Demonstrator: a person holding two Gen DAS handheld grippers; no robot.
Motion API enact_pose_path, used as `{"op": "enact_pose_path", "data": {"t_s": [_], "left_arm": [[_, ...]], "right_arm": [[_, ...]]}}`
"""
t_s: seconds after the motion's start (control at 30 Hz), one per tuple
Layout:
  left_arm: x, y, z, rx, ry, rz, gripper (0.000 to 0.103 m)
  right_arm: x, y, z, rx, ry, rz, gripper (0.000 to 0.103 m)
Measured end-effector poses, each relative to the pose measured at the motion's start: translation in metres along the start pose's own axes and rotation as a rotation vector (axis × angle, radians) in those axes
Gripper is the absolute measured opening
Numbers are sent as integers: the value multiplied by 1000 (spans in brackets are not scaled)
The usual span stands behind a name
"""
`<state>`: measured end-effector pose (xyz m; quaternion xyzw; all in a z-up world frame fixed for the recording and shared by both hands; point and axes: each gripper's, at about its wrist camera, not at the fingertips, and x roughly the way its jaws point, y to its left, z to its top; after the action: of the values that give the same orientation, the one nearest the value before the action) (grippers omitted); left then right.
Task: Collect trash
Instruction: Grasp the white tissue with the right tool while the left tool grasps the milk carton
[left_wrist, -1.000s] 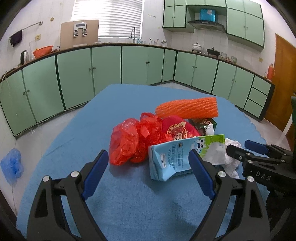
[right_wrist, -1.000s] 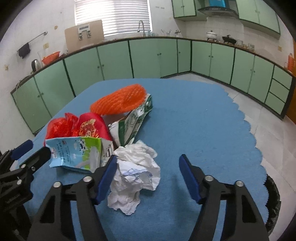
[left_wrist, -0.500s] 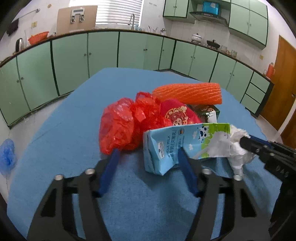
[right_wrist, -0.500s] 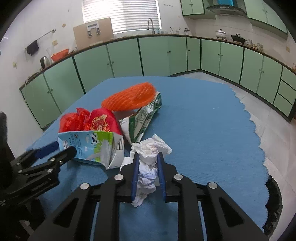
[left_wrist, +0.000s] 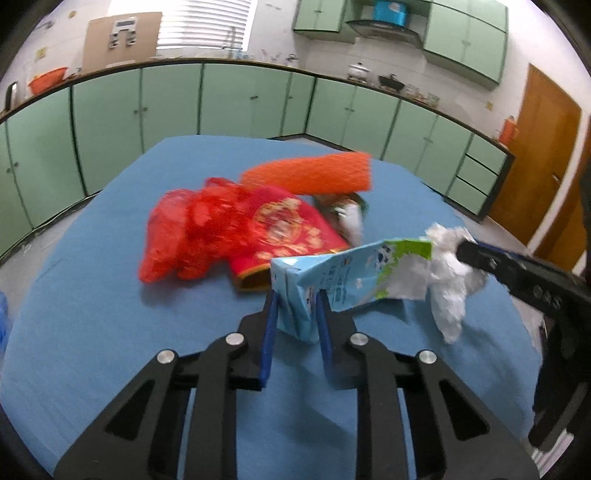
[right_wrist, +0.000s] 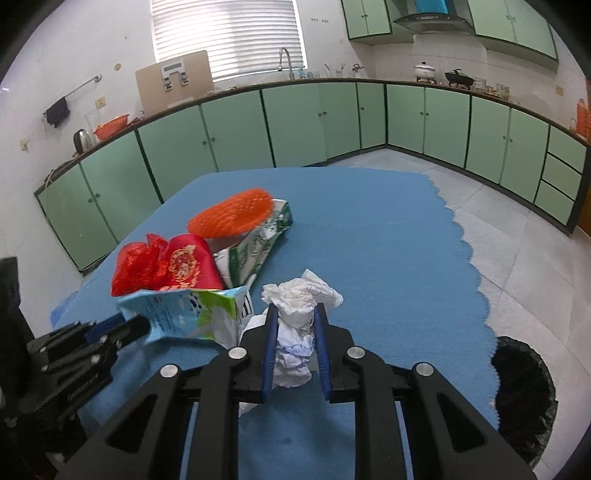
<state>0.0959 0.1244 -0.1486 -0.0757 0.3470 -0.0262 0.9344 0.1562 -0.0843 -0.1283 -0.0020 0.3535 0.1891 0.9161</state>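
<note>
My left gripper is shut on a light blue milk carton and holds it above the blue table. The carton also shows in the right wrist view. My right gripper is shut on a crumpled white paper wad and holds it raised; the wad shows in the left wrist view. On the table lie a red plastic bag, a red packet with gold print, an orange foam net and a green wrapper.
The blue table cloth has a scalloped right edge. A black trash bag bin stands on the floor just right of the table. Green cabinets line the walls behind.
Both grippers closed: the left on the milk carton, the right on the paper wad. Both items have been lifted off the table away from the pile.
</note>
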Motion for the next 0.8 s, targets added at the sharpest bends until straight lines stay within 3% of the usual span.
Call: {"op": "enact_pose_path", "data": {"t_s": [0.07, 0.13, 0.17, 0.43, 0.7, 0.8], "left_arm": [[-4, -9, -4, 28, 0, -3, 26], [-7, -13, -7, 47, -15, 3, 57], [-9, -14, -8, 57, -28, 9, 62], [2, -12, 5, 122, -52, 18, 79], [20, -15, 10, 175, -29, -79, 83], [20, -19, 9, 172, -24, -100, 69]], "right_arm": [[-3, -6, -1, 5, -1, -13, 19], [-5, -13, -2, 15, 0, -24, 19], [-5, -15, -2, 19, -1, -28, 19], [-10, -25, -6, 21, -7, -36, 19], [-9, -27, -7, 33, -4, -30, 19], [-8, -29, -8, 42, -1, -30, 19]]}}
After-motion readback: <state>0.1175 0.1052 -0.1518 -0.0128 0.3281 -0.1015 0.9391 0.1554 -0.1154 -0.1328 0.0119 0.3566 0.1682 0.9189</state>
